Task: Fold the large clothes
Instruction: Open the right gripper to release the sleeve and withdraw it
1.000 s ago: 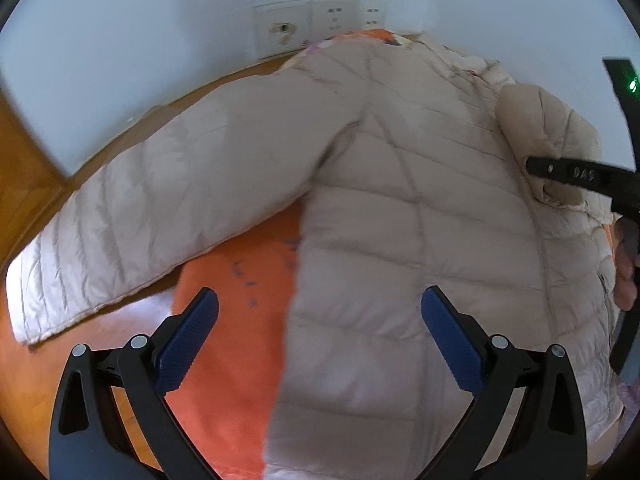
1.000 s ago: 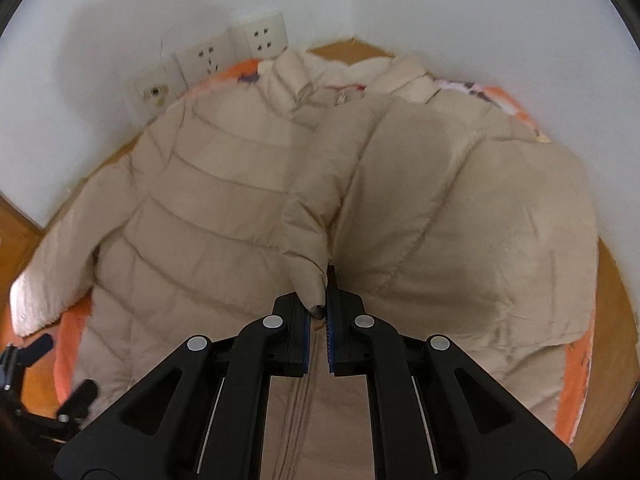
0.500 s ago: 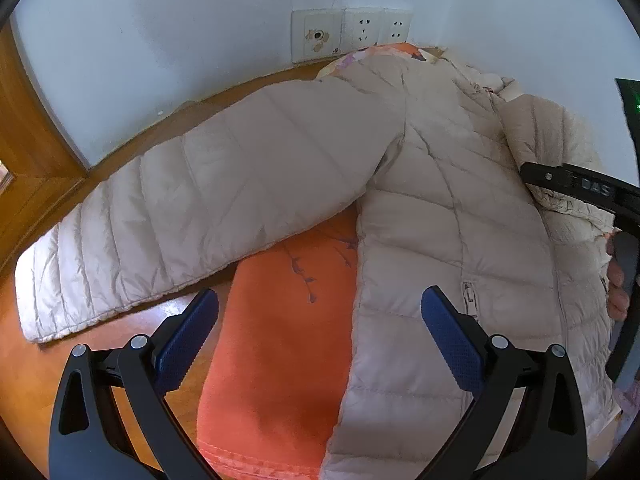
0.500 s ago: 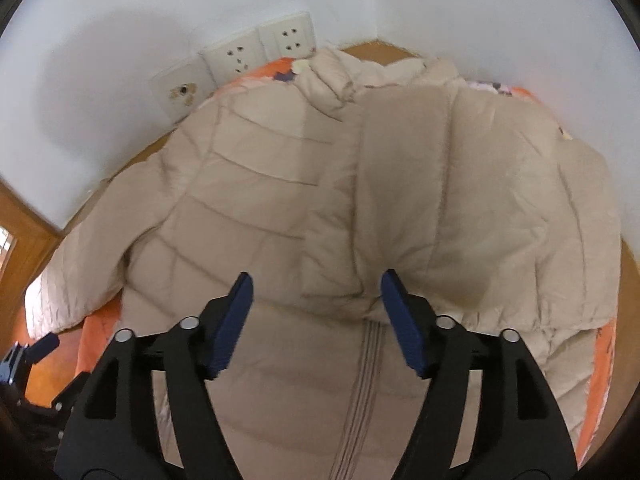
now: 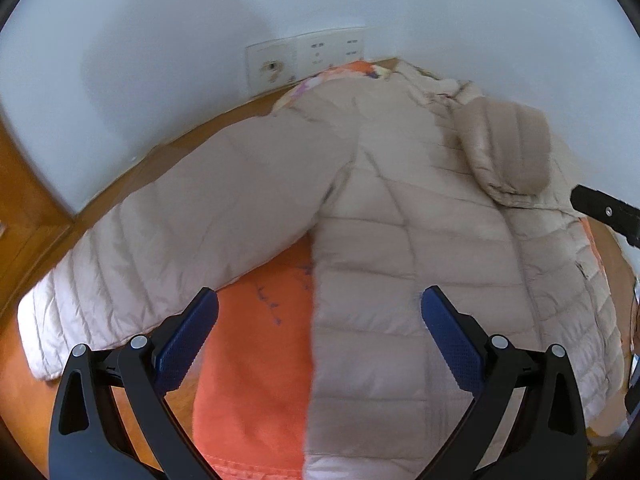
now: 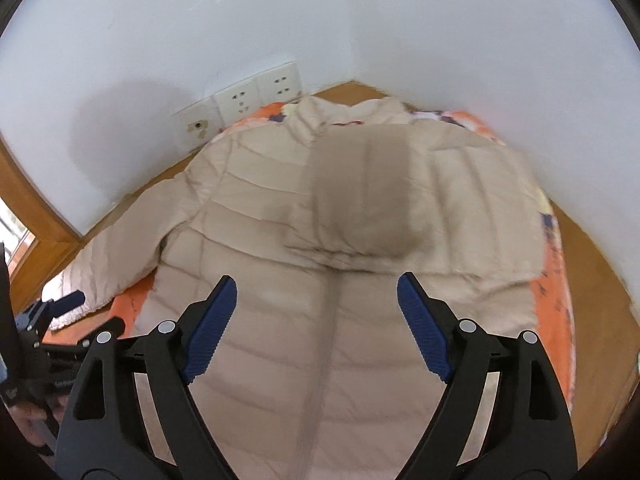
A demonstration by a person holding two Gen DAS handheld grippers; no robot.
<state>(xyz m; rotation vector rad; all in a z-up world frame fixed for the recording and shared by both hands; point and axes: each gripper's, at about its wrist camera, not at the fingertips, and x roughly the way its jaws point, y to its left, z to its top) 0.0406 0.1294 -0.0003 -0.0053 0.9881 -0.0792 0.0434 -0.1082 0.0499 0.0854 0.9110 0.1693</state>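
Beige puffer jacket [image 5: 420, 248] spread front-up on an orange cloth [image 5: 256, 360], filling most of both views. Cloth lying on a wooden table [image 5: 36, 412] tucked into a white-walled corner. One sleeve [image 5: 172, 248] stretched out flat toward the lower left of the left wrist view, cuff hanging past the cloth onto bare wood. Other sleeve [image 6: 360, 200] folded in across the chest, cuff end resting near the zipper line, just above centre in the right wrist view; same folded sleeve showing at upper right of the left wrist view. Collar up at the far end, close to the corner.

Left claw [image 5: 320, 332] wide open at bottom of its frame, blue pads well apart, nothing between them, hovering over the jacket's side edge and the orange cloth. Right claw [image 6: 316, 320] also spread wide, jaws opening, nothing gripped, hanging over the jacket's front right above the zipper [image 6: 320, 380], below the folded cuff and not touching it. Bit of motion blur in both views, so fine stitching hard to make out.

Row of wall sockets [image 6: 240, 102] behind the collar, upper middle in both views. Wooden frame [image 6: 28, 208] at the left edge. Black piece of the right claw poking in at the right edge of the left wrist view; left claw peeking in at lower left of the right wrist view.
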